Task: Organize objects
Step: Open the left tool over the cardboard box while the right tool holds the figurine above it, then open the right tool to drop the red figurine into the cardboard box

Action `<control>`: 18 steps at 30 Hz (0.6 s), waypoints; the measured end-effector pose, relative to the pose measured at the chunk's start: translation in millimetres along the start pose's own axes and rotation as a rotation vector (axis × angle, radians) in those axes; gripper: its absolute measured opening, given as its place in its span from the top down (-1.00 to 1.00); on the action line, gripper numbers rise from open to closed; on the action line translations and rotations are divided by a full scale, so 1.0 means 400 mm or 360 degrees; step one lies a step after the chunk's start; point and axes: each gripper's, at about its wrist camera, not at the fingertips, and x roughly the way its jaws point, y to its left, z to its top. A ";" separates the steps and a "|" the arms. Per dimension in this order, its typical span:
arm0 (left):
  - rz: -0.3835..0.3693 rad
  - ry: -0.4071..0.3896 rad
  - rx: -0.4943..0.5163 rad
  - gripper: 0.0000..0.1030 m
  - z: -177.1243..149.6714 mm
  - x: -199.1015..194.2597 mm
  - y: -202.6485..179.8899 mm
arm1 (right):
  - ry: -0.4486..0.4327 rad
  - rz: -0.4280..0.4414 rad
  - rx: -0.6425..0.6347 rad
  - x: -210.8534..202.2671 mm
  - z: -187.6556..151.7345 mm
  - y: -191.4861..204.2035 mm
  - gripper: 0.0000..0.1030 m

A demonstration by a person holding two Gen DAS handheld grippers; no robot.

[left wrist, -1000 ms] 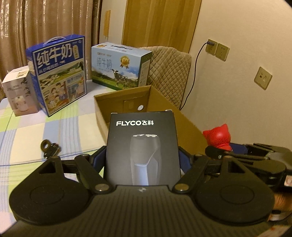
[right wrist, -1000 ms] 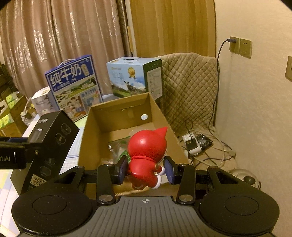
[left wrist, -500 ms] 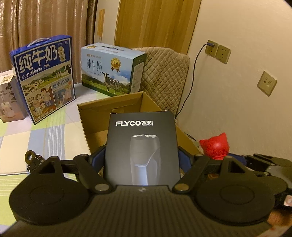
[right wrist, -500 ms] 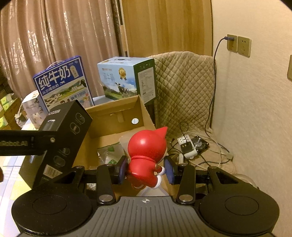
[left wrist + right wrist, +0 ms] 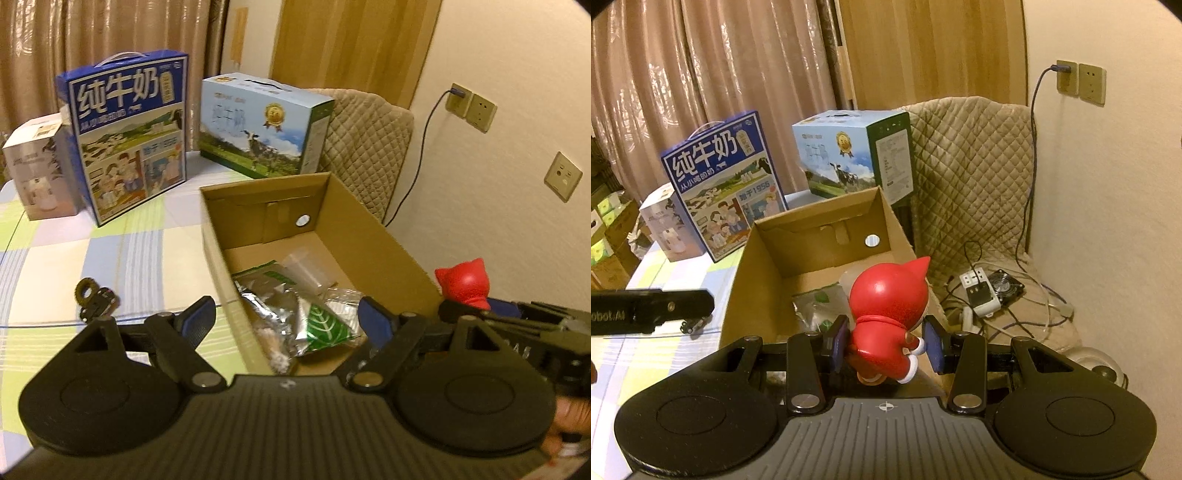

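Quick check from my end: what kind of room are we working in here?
Most likely a room in a home, perhaps a dining area. A table with a checked tablecloth holds gift-boxed milk cartons, heavy curtains hang behind it, and a quilt-covered chair stands against the wall by a floor power strip.

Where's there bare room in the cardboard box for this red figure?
The cardboard box has bare floor at its far end, below the holed wall. Its near end is crowded with foil packets. The right gripper holds the red figure.
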 end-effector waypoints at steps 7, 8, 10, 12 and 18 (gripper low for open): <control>0.0044 -0.0013 -0.0032 -0.61 -0.021 -0.025 0.041 | -0.0020 0.0038 -0.0003 0.008 0.021 0.019 0.22; 0.0046 -0.0014 -0.0038 -0.61 -0.024 -0.028 0.046 | -0.0024 0.0043 -0.0003 0.010 0.025 0.022 0.22; 0.0048 -0.0013 -0.0050 -0.61 -0.027 -0.031 0.056 | -0.0033 0.0058 0.0016 0.015 0.033 0.025 0.22; 0.0052 -0.0010 -0.0056 -0.62 -0.030 -0.032 0.063 | -0.0036 0.0103 0.0052 0.021 0.041 0.025 0.22; 0.0061 -0.0001 -0.0099 -0.63 -0.047 -0.038 0.093 | -0.0075 0.0151 0.0121 0.012 0.048 0.027 0.08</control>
